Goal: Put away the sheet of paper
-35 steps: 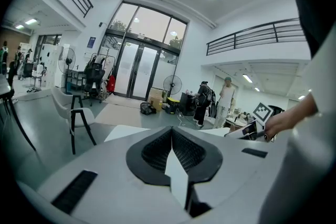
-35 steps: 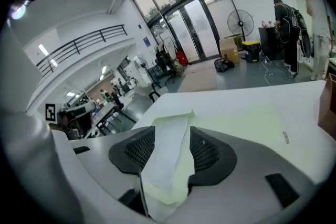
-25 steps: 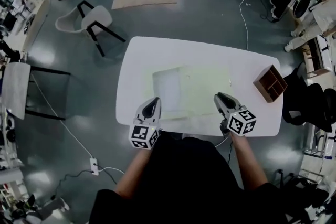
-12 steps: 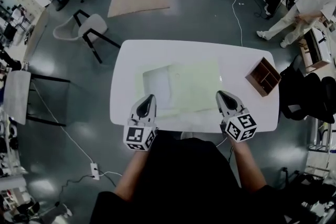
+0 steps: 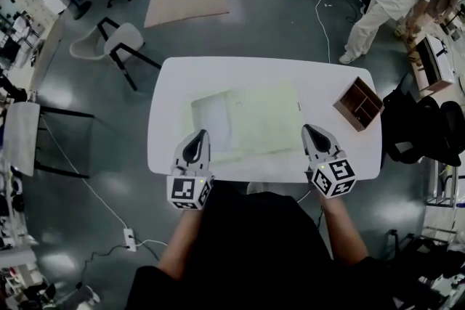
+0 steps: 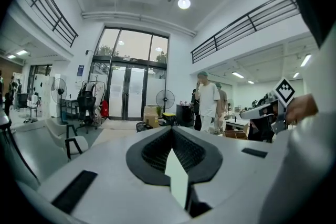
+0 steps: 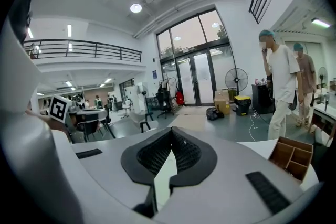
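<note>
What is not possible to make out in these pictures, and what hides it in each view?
1. Sheet of paper, head view: too small and pale; print or folds unreadable.
2. Same sheet, gripper views: hidden behind each gripper's body.
3. Wooden box, head view: too small to see inside its compartments.
4. Left gripper and right gripper, head view: too small to tell whether the shut jaws touch the sheet.

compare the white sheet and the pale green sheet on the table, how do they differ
The white sheet is plain white and smaller; the pale green sheet is tinted green and clearly larger. The white sheet lies toward the person's left; the pale green sheet covers the middle of the table, nearer the wooden box. Both lie flat, side by side.
</note>
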`<state>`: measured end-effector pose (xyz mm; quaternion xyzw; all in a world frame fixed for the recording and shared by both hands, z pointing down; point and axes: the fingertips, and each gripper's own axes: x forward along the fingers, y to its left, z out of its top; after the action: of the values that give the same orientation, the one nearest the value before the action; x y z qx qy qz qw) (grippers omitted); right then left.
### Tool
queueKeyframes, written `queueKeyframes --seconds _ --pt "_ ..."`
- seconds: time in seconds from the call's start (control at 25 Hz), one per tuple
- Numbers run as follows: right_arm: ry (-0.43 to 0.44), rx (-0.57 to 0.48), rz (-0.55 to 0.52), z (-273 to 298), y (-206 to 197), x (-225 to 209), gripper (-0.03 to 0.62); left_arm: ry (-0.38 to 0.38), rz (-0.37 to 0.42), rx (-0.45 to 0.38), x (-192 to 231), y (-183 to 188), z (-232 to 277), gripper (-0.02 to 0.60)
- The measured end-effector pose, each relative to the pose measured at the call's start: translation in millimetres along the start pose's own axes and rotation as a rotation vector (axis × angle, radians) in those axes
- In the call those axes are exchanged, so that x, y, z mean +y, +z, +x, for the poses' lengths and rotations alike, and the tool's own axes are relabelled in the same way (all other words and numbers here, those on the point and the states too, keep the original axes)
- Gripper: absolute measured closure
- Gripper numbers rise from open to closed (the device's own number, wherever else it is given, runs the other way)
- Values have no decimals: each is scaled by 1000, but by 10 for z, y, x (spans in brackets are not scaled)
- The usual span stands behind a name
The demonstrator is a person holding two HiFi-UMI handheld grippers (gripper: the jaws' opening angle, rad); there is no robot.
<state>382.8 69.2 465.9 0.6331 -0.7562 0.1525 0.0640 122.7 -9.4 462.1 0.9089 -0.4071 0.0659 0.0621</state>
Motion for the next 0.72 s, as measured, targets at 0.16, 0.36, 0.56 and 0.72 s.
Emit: queueKeyframes --seconds 0.16,0.36,0.56,0.72 --pt "-5 6 -15 -47 -44 -2 595 0 -12 3 -10 -41 -10 577" --pt "-8 11 -23 -93 -85 4 595 7 -25 11 -9 -104 -56 577" --pt "-9 13 -30 -127 -107 -1 595 10 -23 10 -30 -111 -82 578" --pt "-9 11 -36 -145 -110 27 595 12 -27 12 -27 -117 -127 578"
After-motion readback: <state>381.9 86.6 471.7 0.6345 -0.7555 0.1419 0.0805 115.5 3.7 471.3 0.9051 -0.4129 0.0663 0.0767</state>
